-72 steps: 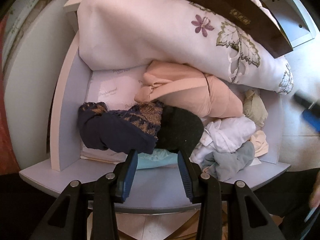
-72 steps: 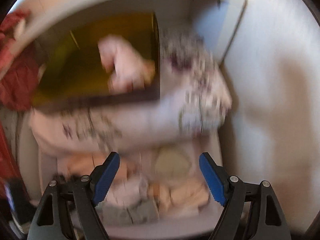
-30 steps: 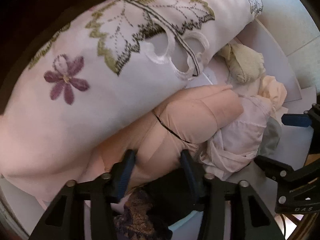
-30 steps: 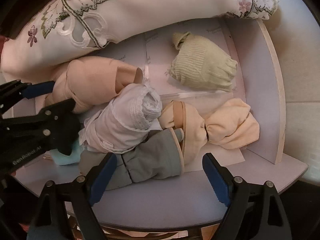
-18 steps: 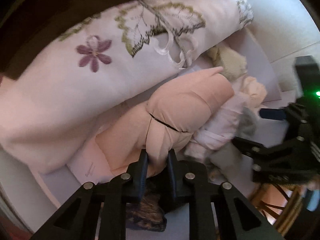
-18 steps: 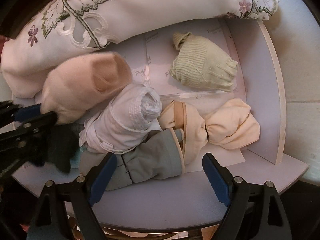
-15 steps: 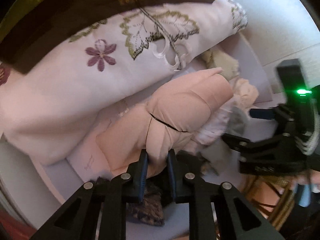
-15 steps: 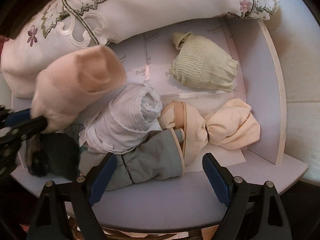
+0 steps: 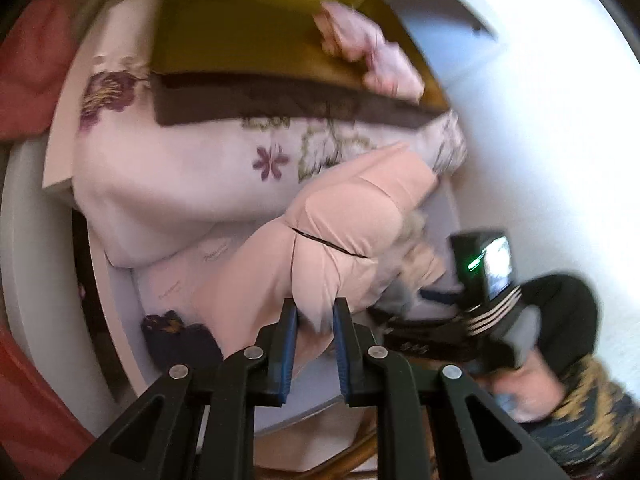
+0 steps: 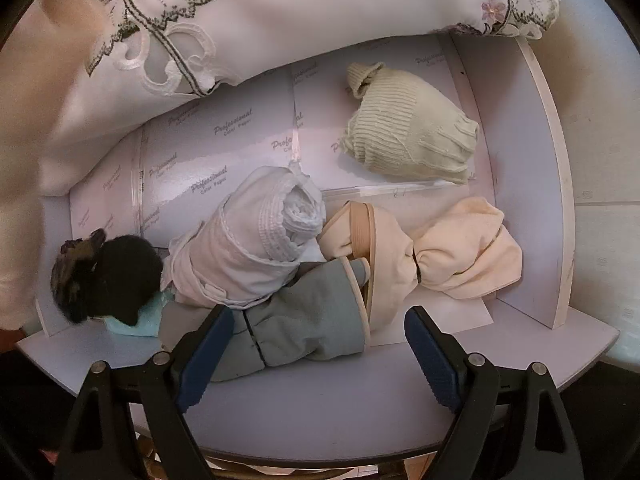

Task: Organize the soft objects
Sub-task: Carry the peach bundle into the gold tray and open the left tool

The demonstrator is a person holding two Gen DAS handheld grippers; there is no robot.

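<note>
**Pink bundle held clear of the drawer, long axis running away from the left jaws**

A pale lilac drawer [image 10: 532,184], lined with printed paper, is being viewed from above, with an embroidered white cushion [image 10: 304,20] lying across its far side. The pink bundle [image 9: 344,236] is being held by the left gripper [image 9: 314,354], whose jaws are clamped together on its near end; its long axis is being carried up and to the right, toward the cushion. The right gripper [image 10: 316,354] is being kept pointing down over the drawer front, jaws wide apart and nothing between them, with a grey bundle [image 10: 304,316] just beneath. A white roll [image 10: 256,240], peach bundle [image 10: 424,256] and green knit bundle [image 10: 412,136] are lying inside. The free paper at the drawer's left is judged nearer to the left hand.
</note>
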